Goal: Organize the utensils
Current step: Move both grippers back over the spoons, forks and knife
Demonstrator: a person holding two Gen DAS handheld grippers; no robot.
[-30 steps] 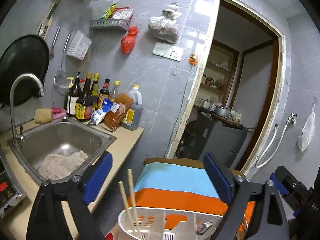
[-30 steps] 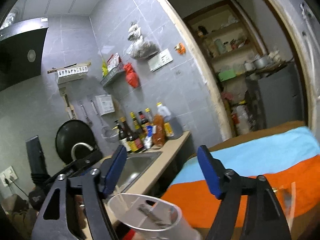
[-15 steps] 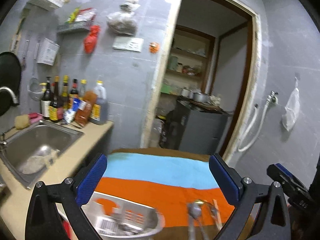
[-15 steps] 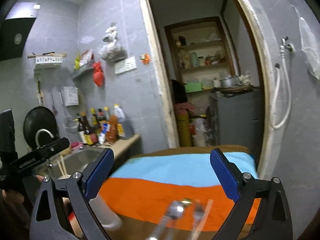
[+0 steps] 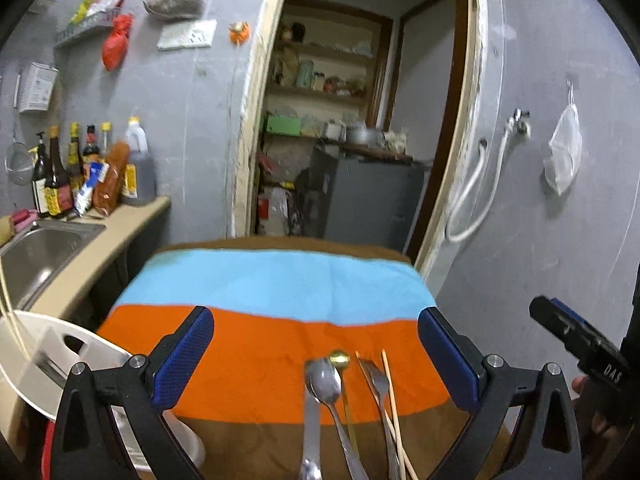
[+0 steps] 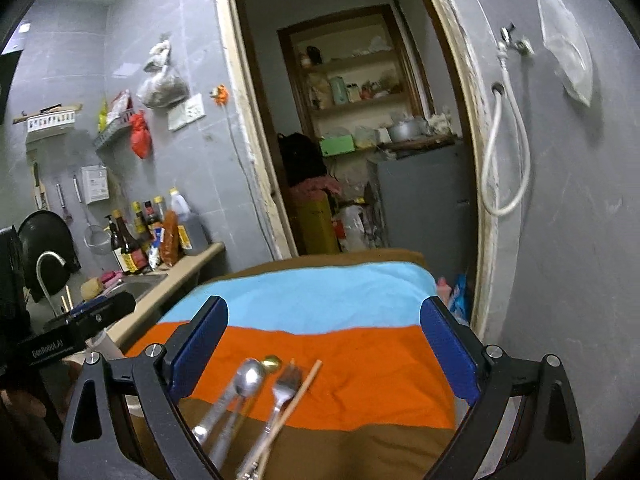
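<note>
Hovering with both pairs of fingers spread wide and empty, left (image 5: 316, 356) and right (image 6: 324, 344), I should pick one piece from the spoon (image 5: 322, 380), fork (image 5: 378, 380) and chopstick (image 5: 390, 384) lying at the worktop's (image 5: 280, 280) near edge.

1. Both views are dim and grey, with soft, even indoor light and grainy walls.
2. Fisheye bending curves the door frame (image 5: 256, 112) and leaves black corners.
3. The striped cloth (image 6: 320, 336) is the brightest, most saturated area.
4. Motion blur smears the utensils (image 6: 248, 396) at lower centre and the white holder (image 5: 48, 364) at lower left.
5. Soft shadows fall beside the hanging bag (image 5: 564, 156) at right.
</note>
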